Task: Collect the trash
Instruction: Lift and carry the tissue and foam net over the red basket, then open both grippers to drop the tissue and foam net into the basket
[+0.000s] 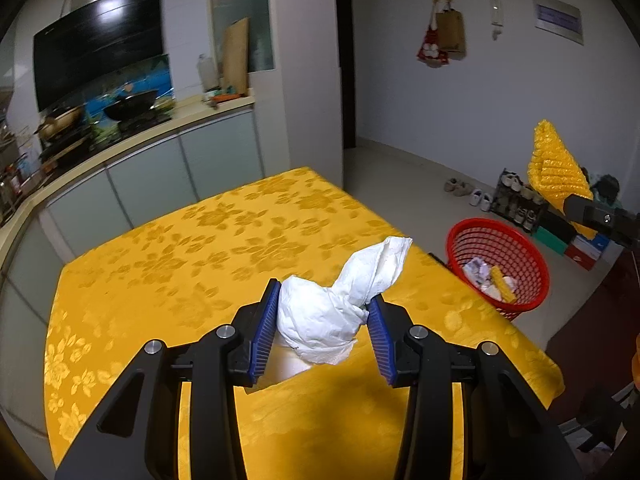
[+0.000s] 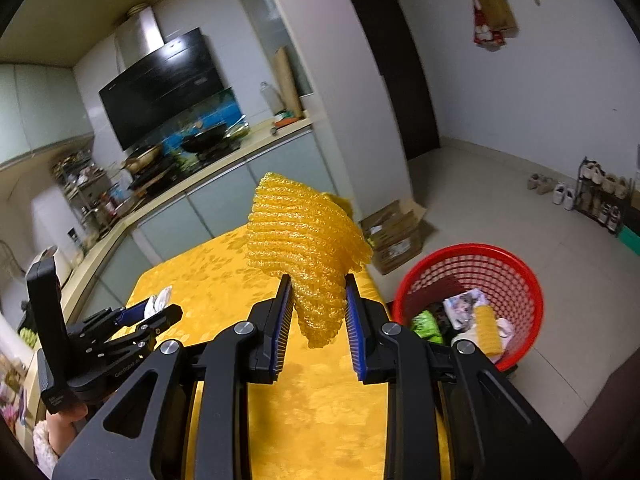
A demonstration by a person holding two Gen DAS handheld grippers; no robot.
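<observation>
With the right gripper (image 2: pixel 316 308) clenched on the yellow foam net sleeve (image 2: pixel 304 240) and the left gripper (image 1: pixel 322 312) clasping the crumpled white tissue (image 1: pixel 332 304), carry each fully over the red mesh plastic basket (image 2: pixel 516 276) before releasing.

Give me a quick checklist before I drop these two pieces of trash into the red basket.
1. Left gripper holds the white tissue wad: ok, pinched between both pads.
2. Right gripper holds the yellow foam net: ok, lifted off the table.
3. Red basket upright on the floor with room inside: ok.
4. Foam net over the basket opening: not ok, it hangs over the table edge, left of the basket.
5. Tissue over the basket: not ok, it is above the table.
6. Grip firmness: cannot tell.
</observation>
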